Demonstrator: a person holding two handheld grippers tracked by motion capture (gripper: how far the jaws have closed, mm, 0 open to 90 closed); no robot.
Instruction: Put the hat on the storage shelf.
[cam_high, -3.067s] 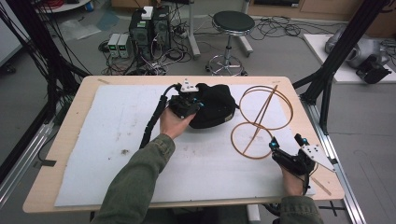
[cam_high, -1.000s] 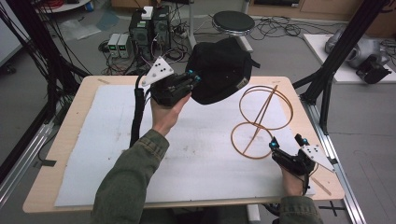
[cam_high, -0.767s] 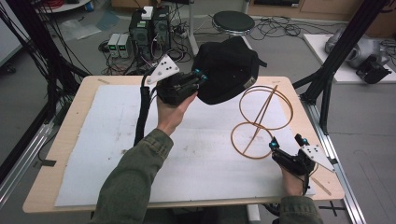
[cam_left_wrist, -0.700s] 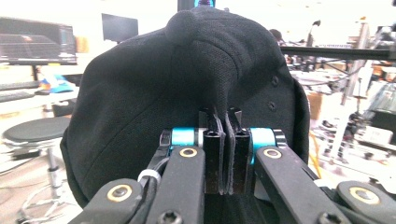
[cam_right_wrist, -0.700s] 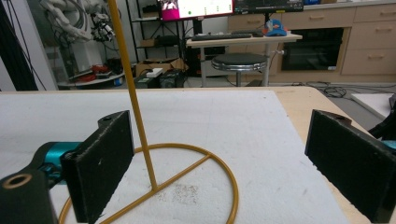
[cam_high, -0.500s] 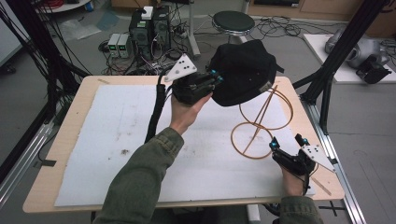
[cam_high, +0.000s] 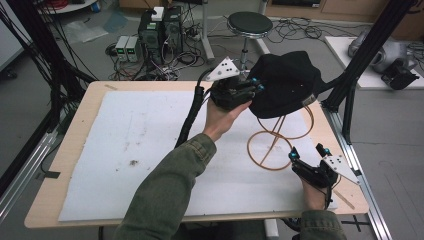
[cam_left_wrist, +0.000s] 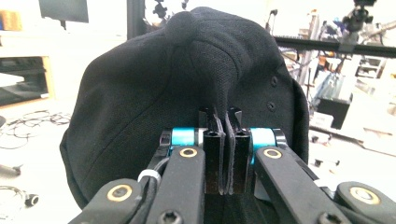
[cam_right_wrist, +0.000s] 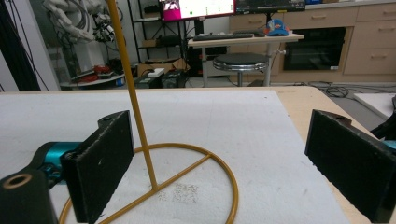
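So from the high view, the left gripper (cam_high: 252, 88) has the black cap (cam_high: 286, 85) up in the air, held over the top ring of the gold wire stand (cam_high: 278, 136). The cap sits off to the right of the jaws and a bit beyond them, and it's covering most of that upper ring already. The stand's upright runs up from the base ring on the white surface (cam_high: 125, 150), so the cap has to come pretty much straight down along that vertical axis. To me it looks like the crown still isn't centred over the ring, more toward the near-left side of it. The right gripper (cam_high: 310, 156) is parked low by the near edge of the base ring, not touching the cap at all.

Left gripper view: jaws are pinched tight on a fold of the cap's (cam_left_wrist: 187, 88) fabric, basically no gap, cloth sandwiched between them. The cap bulges up and away right ahead of the jaws.

Right gripper view: jaws are spread wide with nothing in them. The stand's base ring (cam_right_wrist: 187, 186) lies between them, the upright nearer the left one. I'd say this hand is the one placed to steady the stand while the left one lowers the cap.
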